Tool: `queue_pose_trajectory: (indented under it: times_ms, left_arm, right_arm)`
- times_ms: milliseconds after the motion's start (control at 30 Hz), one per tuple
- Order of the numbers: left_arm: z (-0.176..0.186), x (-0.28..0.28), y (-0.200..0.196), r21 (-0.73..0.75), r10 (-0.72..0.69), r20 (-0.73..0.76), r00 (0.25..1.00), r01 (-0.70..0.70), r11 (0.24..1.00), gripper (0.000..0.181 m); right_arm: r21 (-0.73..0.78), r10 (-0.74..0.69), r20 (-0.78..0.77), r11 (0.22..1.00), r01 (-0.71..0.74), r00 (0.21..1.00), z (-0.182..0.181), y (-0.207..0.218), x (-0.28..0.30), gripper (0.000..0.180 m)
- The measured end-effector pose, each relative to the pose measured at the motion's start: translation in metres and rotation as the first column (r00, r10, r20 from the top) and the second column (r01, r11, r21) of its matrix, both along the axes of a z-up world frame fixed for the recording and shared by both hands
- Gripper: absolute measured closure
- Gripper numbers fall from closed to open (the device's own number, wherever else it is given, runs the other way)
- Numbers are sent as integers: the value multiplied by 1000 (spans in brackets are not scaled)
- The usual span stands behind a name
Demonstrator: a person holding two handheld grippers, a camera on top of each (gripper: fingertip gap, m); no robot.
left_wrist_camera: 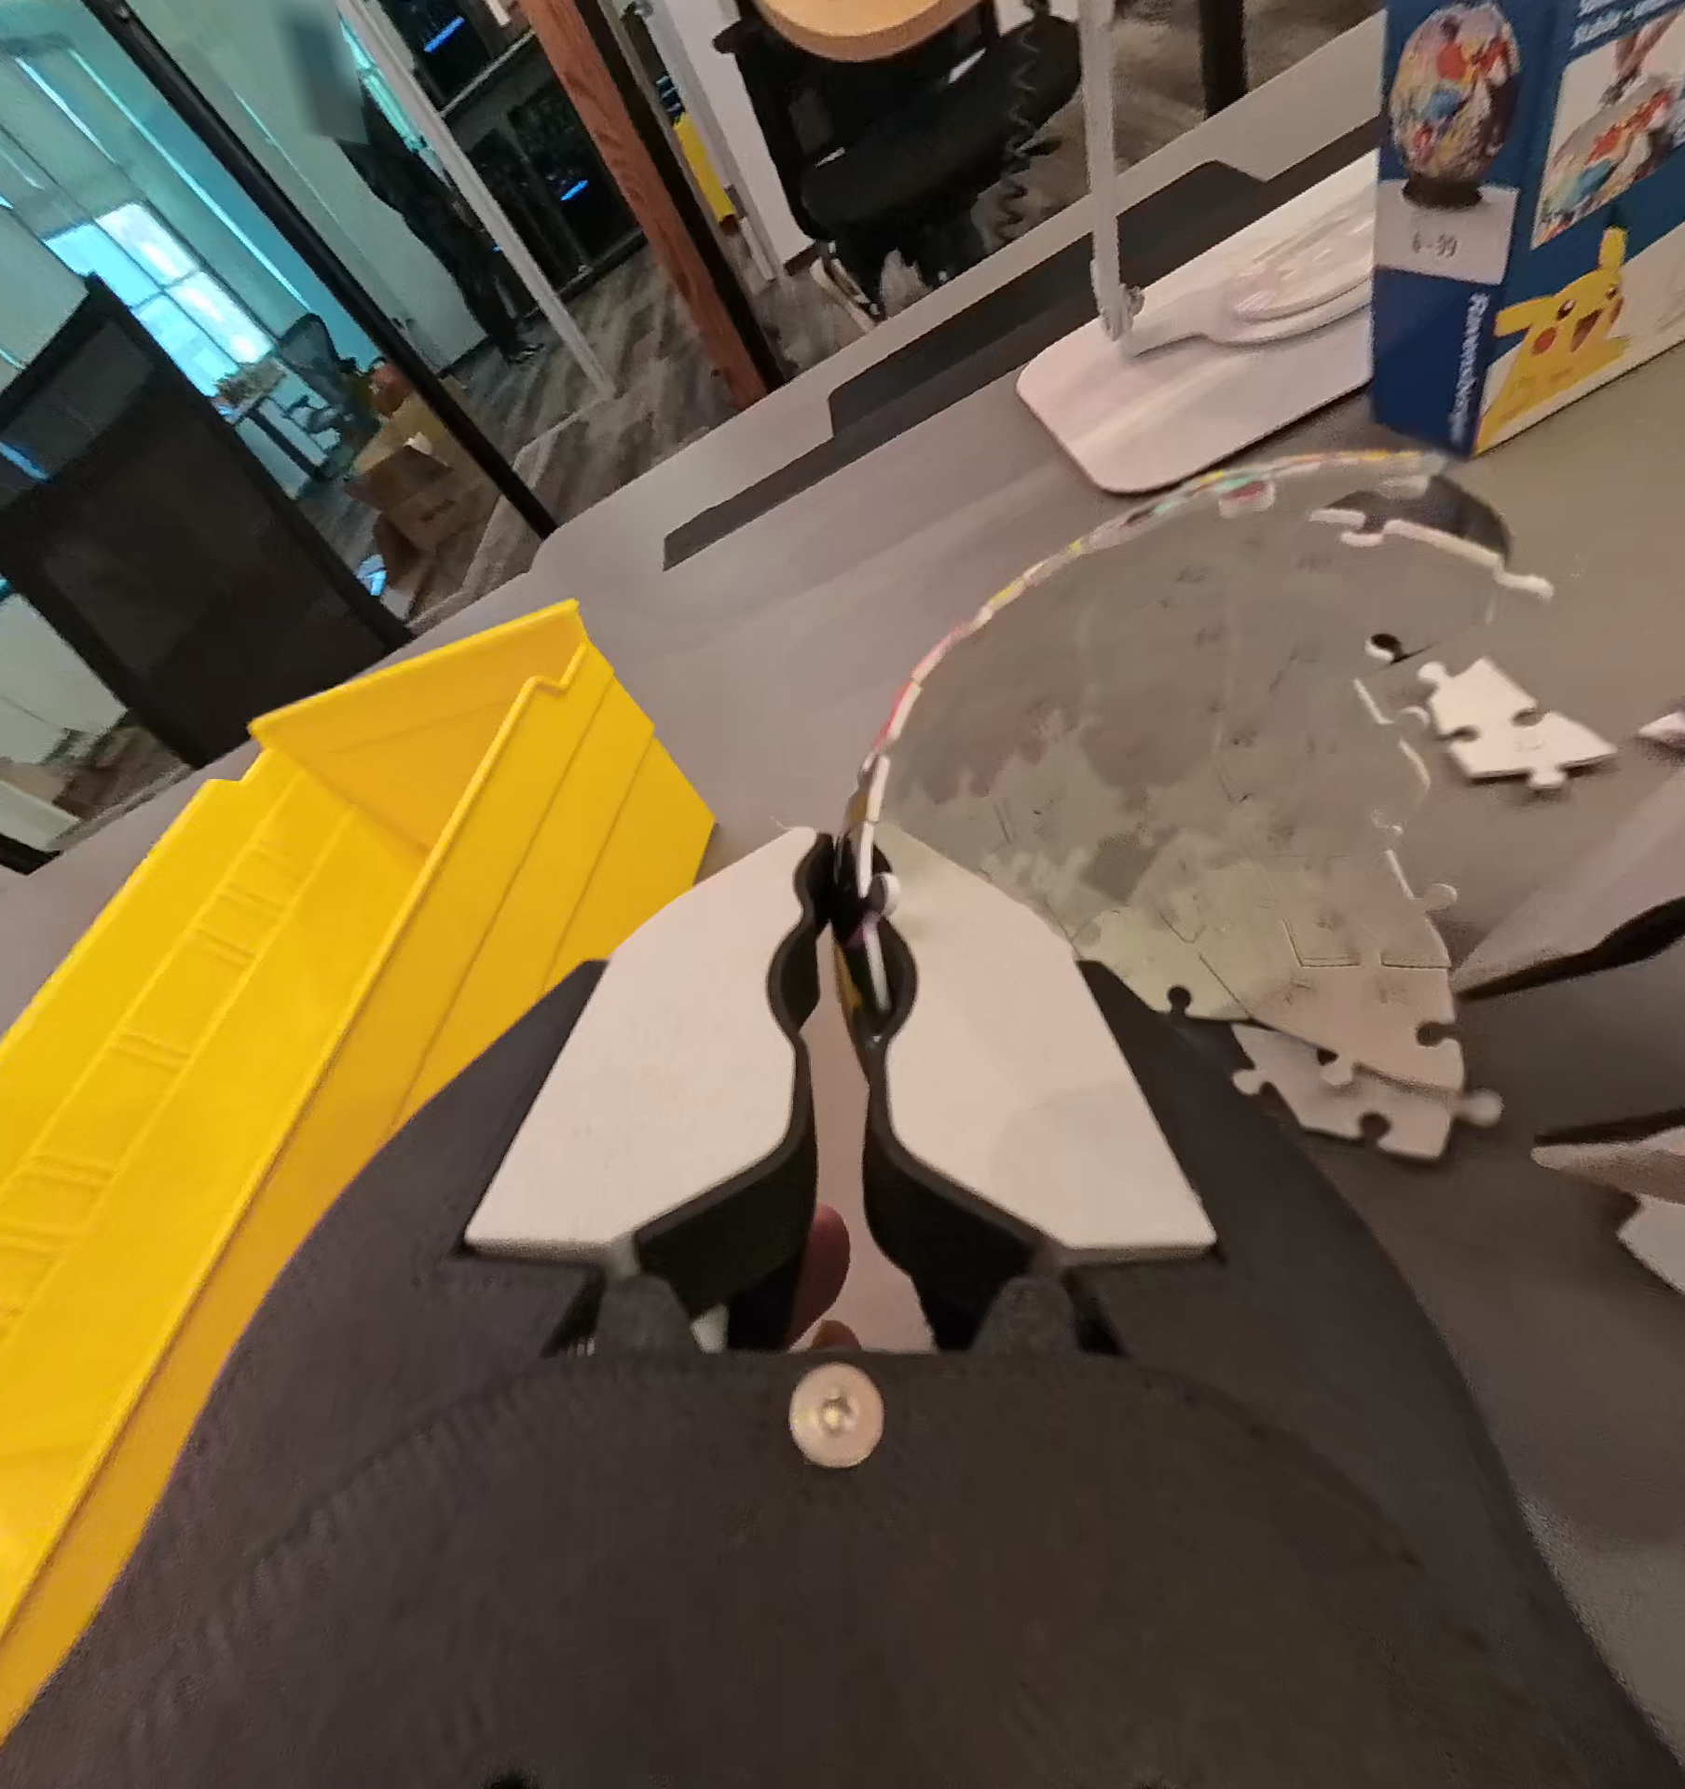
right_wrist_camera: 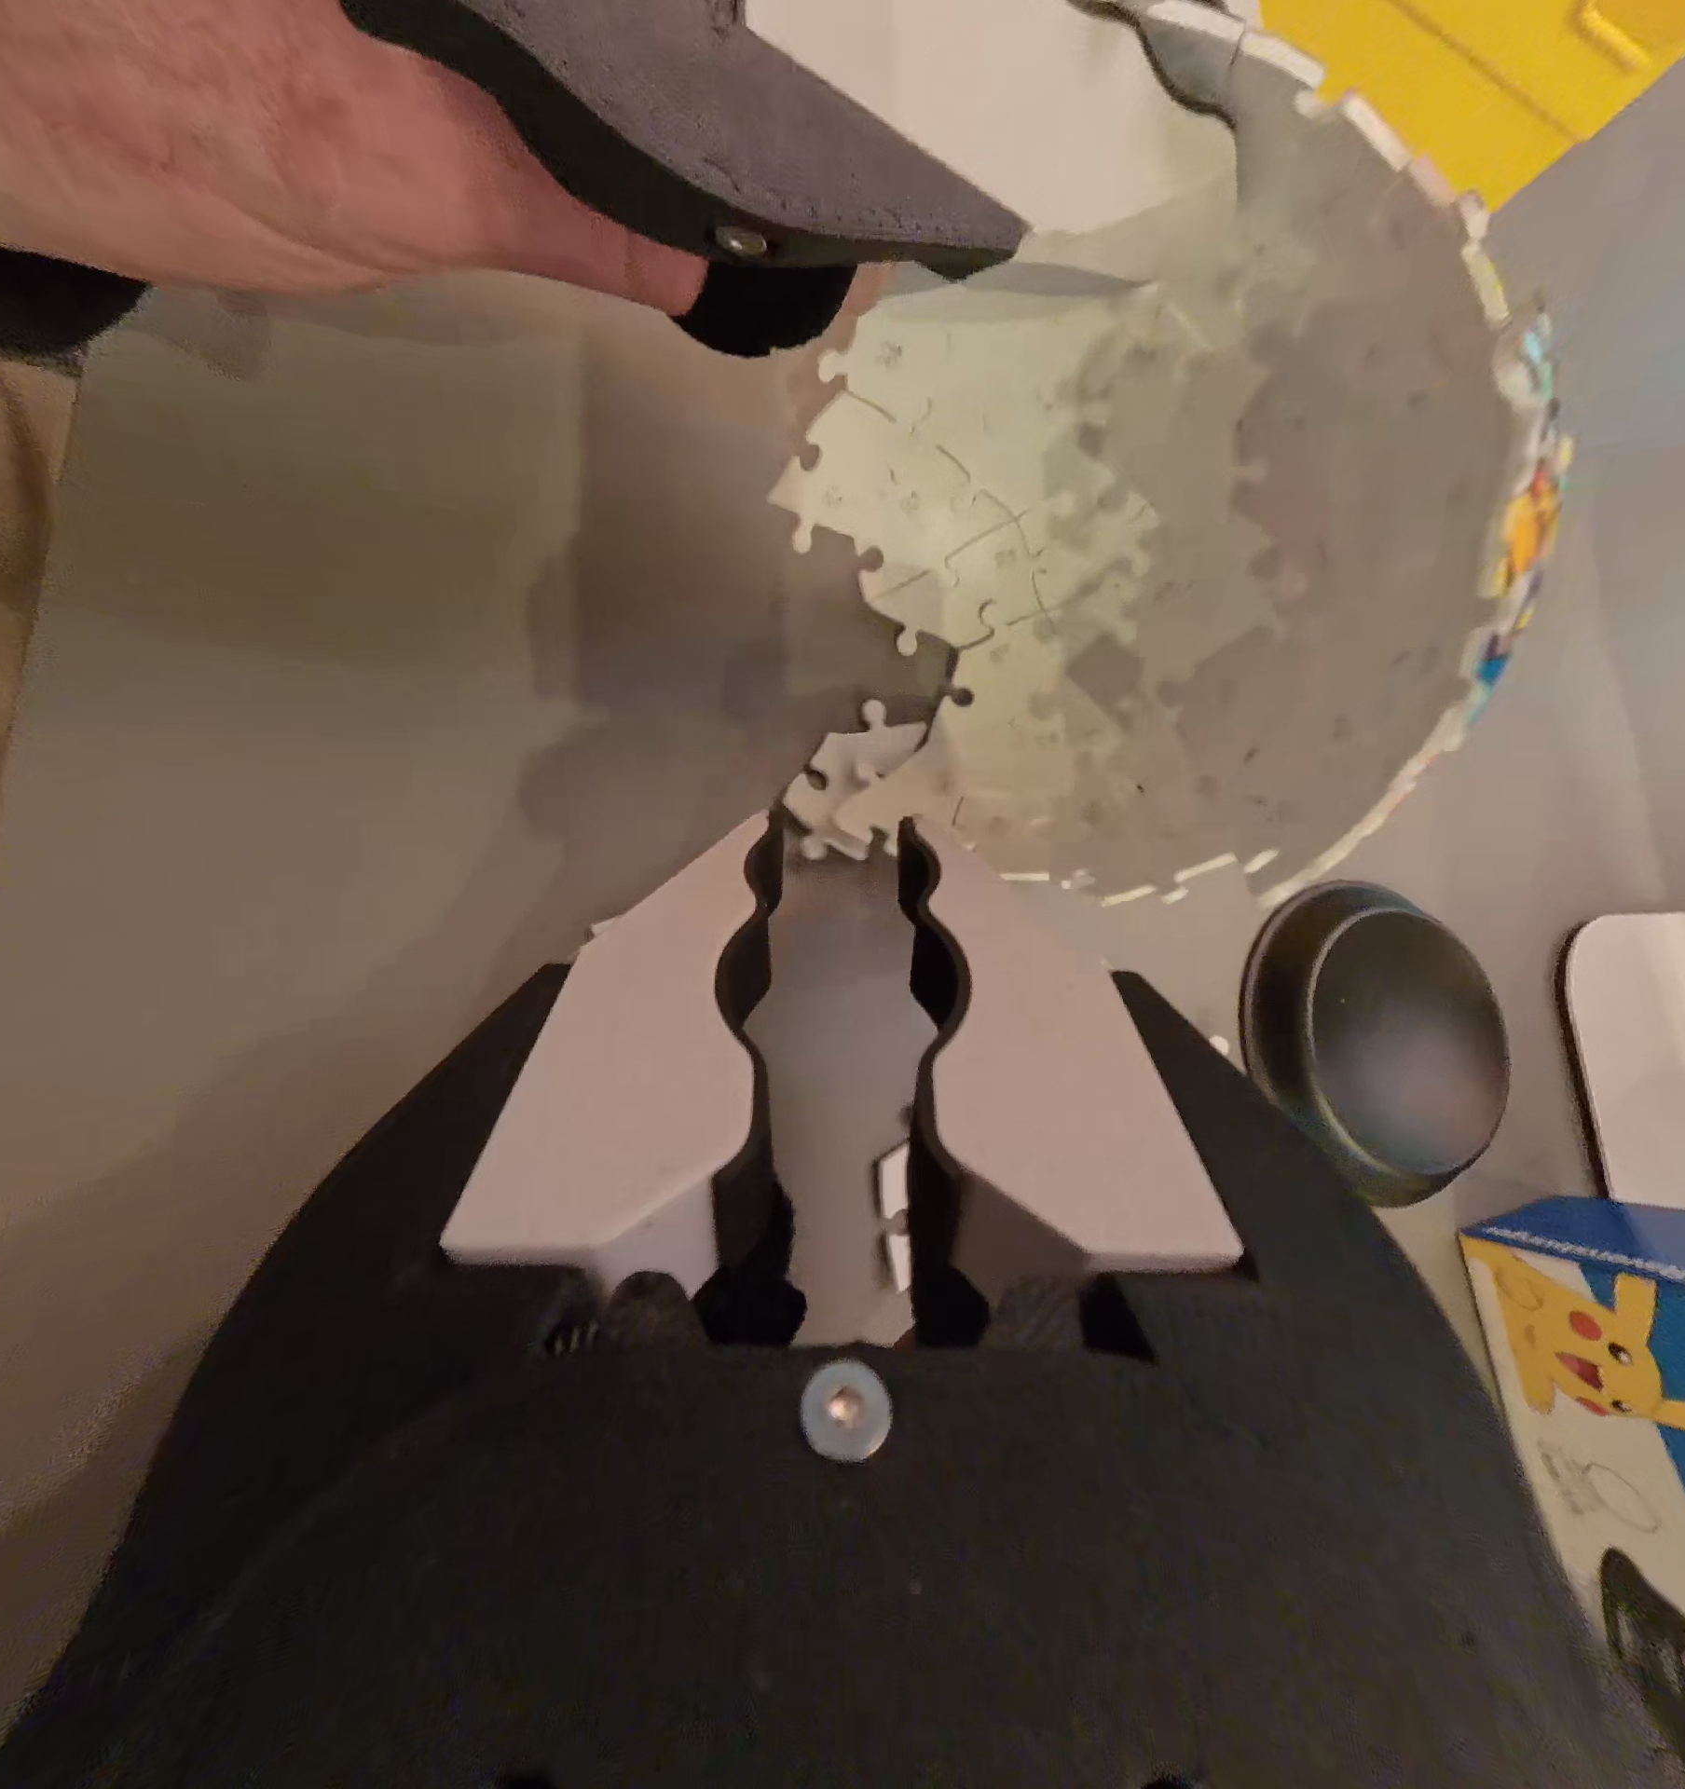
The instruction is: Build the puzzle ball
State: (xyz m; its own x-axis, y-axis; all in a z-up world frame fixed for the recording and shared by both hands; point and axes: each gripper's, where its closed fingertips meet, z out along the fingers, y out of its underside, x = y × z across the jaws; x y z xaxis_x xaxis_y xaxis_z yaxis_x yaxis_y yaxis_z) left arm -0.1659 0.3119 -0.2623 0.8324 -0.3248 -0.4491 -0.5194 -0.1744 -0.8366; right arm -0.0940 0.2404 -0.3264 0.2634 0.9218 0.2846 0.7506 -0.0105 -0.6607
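Tongs, left point(left_wrist_camera: 853, 905): clamped on the rim of the half-built shell point(left_wrist_camera: 1197, 803), holding it on edge above the grey surface point(left_wrist_camera: 771, 678), hollow side turned toward the right tongs. Tongs, right point(right_wrist_camera: 839, 833): apart, nothing between them; their tips sit just short of the shell's ragged lower edge, where a few white pieces point(right_wrist_camera: 843, 784) jut out, touching or nearly so. Shell: pale inside, printed colour showing only along the outer curve; open gaps remain at the top and along the near edge, so by judgement the ball is roughly half done. Loose pieces: one point(left_wrist_camera: 1507, 721) lies white side up on the surface beyond the shell, another cluster point(left_wrist_camera: 1371, 1094) under its lower edge. Key relation: the unfinished edge lies straight ahead of the right tongs, along their long axis, and these are the nearer free pair; the next move likely falls to them, pinching or pressing a piece at that edge while the left tongs steady the shell. Also present: yellow bin point(left_wrist_camera: 335, 968) left of the left tongs; black stand point(right_wrist_camera: 1381, 1046) right of the right tongs; puzzle box point(left_wrist_camera: 1555, 213); white lamp base point(left_wrist_camera: 1197, 407).
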Motion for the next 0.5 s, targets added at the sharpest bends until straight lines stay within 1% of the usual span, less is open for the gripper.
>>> queue_pose_trajectory:
  times_ms: [267, 333, 400, 500]
  left_arm:
    - [9, -1, -5, 38, 69, -19, 997, -68, 997, 176]
    - [11, 0, -5, 43, 70, -10, 997, -70, 997, 176]
    - [13, -2, -3, 42, 82, 4, 997, -82, 996, 176]
    - [13, -6, 0, 39, 94, 6, 996, -94, 995, 176]
  right_arm:
    - [35, 153, 2, 988, -153, 988, -4, -4, -3, 158]
    - [50, 155, 15, 987, -155, 988, -5, -2, 0, 160]
    - [15, 182, 4, 983, -182, 983, -9, -8, -1, 162]
    - [8, 206, 48, 978, -207, 977, -19, -12, -2, 165]
